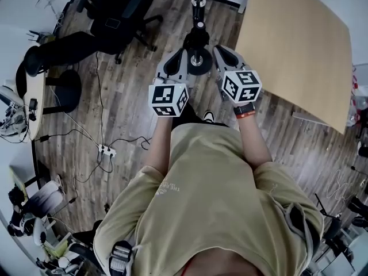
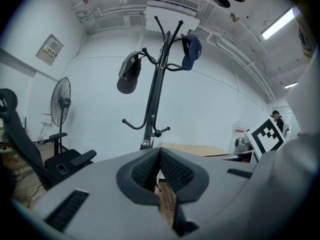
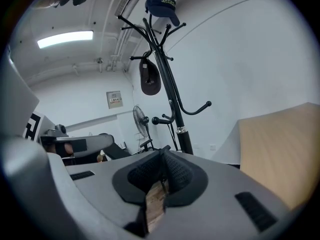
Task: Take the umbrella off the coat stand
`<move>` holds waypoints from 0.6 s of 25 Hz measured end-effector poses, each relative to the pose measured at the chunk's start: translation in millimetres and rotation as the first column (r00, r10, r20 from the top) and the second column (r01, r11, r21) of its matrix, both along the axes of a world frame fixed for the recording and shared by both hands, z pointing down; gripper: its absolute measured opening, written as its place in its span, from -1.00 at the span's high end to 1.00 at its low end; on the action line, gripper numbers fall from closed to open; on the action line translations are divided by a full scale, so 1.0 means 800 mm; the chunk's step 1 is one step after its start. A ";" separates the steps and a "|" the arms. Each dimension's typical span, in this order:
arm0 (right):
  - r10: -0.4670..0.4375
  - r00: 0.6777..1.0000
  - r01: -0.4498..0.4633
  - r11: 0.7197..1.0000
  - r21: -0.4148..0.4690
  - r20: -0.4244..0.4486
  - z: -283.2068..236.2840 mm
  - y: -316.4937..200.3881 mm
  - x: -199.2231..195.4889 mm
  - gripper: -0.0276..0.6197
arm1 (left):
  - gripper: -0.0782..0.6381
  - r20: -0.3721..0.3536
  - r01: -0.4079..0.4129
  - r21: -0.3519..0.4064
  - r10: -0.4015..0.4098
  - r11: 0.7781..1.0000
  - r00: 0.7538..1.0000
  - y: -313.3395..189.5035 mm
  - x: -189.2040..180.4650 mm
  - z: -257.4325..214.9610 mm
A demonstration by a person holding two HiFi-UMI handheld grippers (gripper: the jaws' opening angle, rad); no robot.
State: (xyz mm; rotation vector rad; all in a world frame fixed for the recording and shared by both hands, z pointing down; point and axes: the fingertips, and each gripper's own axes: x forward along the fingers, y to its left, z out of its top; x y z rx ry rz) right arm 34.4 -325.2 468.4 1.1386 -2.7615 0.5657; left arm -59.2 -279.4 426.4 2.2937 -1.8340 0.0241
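Umbrella: I cannot tell where it is from any view.

Coat stand: black pole, upright on the wood floor, just far of both claws in the head view. It stands between the two claws, slightly nearer the right one. In the left gripper view the stand rises at centre frame. A dark cap hangs on a left hook and a blue cap on an upper right hook. In the right gripper view the stand carries the blue cap on top, with the dark cap lower on the left.

Left claw: jaws together and nothing between them, as seen in its own view. It points toward the stand's lower pole.

Right claw: jaws together at the tips, also empty. It sits beside the left claw, aimed the same way.

The marker cubes sit near of the jaws. An orange-edged band is on the right wrist.

Surroundings: tan worktop to the right of the stand, bare. A black office chair stands far left. A pedestal fan is by the left wall. A power strip with cables lies on the floor to the left.
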 end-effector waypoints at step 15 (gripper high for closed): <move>-0.117 0.987 0.120 0.993 0.019 -0.113 0.046 -0.049 -0.044 0.67 | 0.72 0.007 -0.046 -0.050 0.046 0.998 0.999 -0.035 -0.020 0.037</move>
